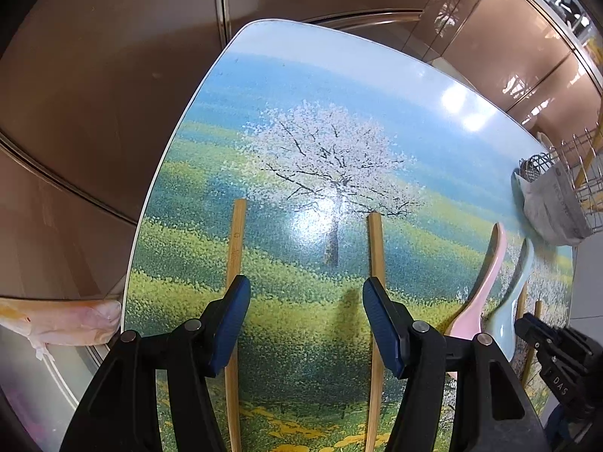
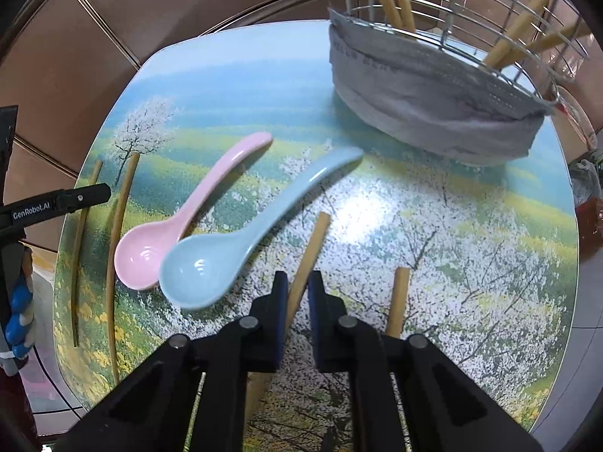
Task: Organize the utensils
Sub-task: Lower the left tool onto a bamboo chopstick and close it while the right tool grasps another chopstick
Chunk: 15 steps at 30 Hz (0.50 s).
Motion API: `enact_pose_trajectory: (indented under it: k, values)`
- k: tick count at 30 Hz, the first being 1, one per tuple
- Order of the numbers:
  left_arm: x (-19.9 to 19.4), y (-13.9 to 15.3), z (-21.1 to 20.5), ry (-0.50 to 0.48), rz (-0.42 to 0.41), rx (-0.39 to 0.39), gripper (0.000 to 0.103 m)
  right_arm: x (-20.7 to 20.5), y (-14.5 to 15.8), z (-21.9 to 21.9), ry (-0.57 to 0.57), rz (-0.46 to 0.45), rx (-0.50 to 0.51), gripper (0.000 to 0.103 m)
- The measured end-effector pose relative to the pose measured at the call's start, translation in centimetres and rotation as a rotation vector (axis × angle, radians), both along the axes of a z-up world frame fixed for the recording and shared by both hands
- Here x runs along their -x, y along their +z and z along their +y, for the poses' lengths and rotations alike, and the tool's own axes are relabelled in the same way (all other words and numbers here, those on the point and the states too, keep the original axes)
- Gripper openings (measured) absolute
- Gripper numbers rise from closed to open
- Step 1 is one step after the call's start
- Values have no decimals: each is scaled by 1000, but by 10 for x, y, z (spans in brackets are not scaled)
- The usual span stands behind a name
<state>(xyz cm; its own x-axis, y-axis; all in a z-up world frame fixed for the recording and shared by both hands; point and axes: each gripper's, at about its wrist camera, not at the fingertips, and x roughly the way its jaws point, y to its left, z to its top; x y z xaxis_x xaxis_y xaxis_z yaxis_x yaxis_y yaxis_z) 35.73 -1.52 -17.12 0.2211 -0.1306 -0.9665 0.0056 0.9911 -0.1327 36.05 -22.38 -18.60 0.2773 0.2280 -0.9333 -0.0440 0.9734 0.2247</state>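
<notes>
1. Brown glossy tiles surround a small table [image 2: 471,226] whose top is printed with a blossoming tree and green fields; lamp light glares on it.
2. One bamboo chopstick [image 2: 311,248] lies on the table, on the near side of the wire basket [image 2: 452,7], and the right tongs [image 2: 297,312] have closed on its lower part; the jaws look almost together with the stick between them.
3. A second chopstick [image 2: 397,301] lies just beside it. A blue spoon [image 2: 233,252] and a pink spoon [image 2: 181,226] lie further from the basket, their bowls touching or nearly so.
4. Two more chopsticks [image 1: 235,248] [image 1: 377,260] lie furthest from the basket. The left tongs [image 1: 305,324] hover over them about half open, holding nothing, one stick near each jaw.
5. The basket already holds several chopsticks, and a grey cloth [image 2: 433,105] wraps its base.
6. Risk, as I judge it: the grip is low on a thin, smooth stick, so it may pivot or slip out when lifted. The blue spoon bowl is close to the jaws and could be pushed.
7. The free tip could also catch a basket wire or the cloth on the way in, and tip the basket.
</notes>
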Motion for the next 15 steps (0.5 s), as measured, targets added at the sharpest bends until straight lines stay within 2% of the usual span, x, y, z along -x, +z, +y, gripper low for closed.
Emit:
enact_pose_trajectory:
  k: [5, 12, 14, 15]
  values:
    - [-6, 0, -3, 11, 28, 36, 61, 0, -1, 0, 1, -5, -14, 7]
    - [-10, -3, -32, -35, 48, -24, 61, 3, -1, -4, 7, -13, -43, 7]
    - [-10, -7, -39, -58, 63, -45, 57, 3, -1, -2, 9, -18, -49, 7]
    - [-11, -7, -42, -66, 59, -71, 50, 3, -1, -1, 8, -19, -51, 7]
